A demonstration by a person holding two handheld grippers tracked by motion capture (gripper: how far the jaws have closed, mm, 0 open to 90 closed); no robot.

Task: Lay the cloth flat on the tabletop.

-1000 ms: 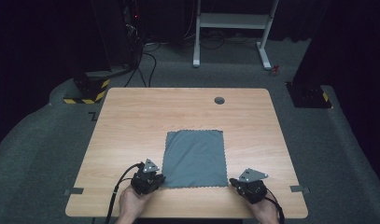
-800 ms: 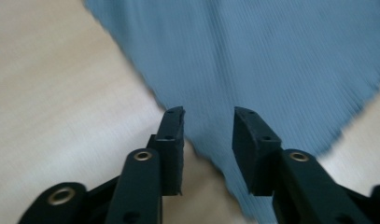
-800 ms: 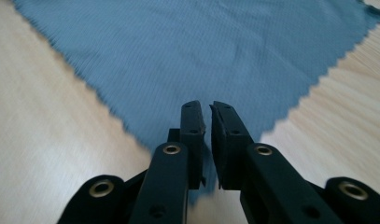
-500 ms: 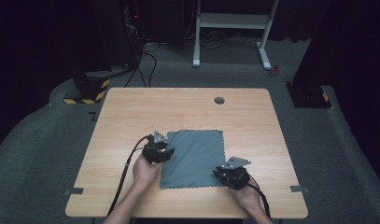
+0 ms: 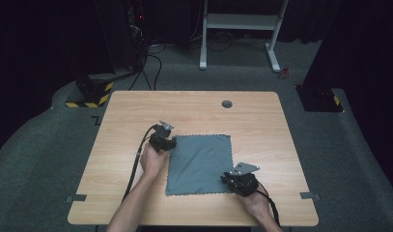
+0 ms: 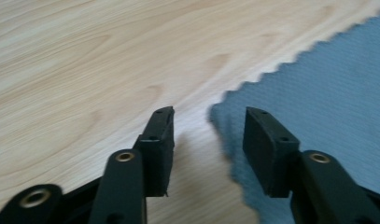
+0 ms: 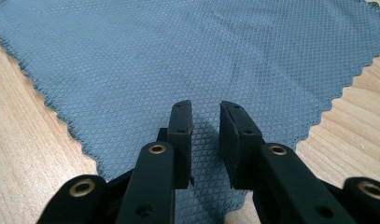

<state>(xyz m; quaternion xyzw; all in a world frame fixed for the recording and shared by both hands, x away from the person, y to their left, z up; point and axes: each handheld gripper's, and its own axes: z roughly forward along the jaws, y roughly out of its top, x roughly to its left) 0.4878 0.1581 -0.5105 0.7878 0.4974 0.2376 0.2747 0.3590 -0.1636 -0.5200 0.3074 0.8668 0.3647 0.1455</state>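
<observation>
Now a grey-blue cloth is seen spread flat on the wooden desk, slightly toward the person's side of the middle, its pinked edges lying against the wood grain. The left hand-held gripper is held at the cloth's far left corner, with the person's left hand wrapped around its body and a black cable trailing back along the forearm. In the left gripper view its jaws have just been opening and are parted to a clear gap; the cloth's corner lies between them on the desk, one jaw over bare wood and the other over the fabric, and neither pad is pressed on it. The right hand-held gripper is held at the near right corner of the cloth, a grey three-cornered plate showing on top and the right hand behind it at the desk's near edge. In the right gripper view its jaws have also just been opening but by little: a narrow gap is left between the pads, both of which are poised over the cloth, whose weave of small diamonds is seen running away from them. No fold of fabric is pinched between them. A small dark round fitting is set into the desk near its far edge, well apart from the cloth.
</observation>
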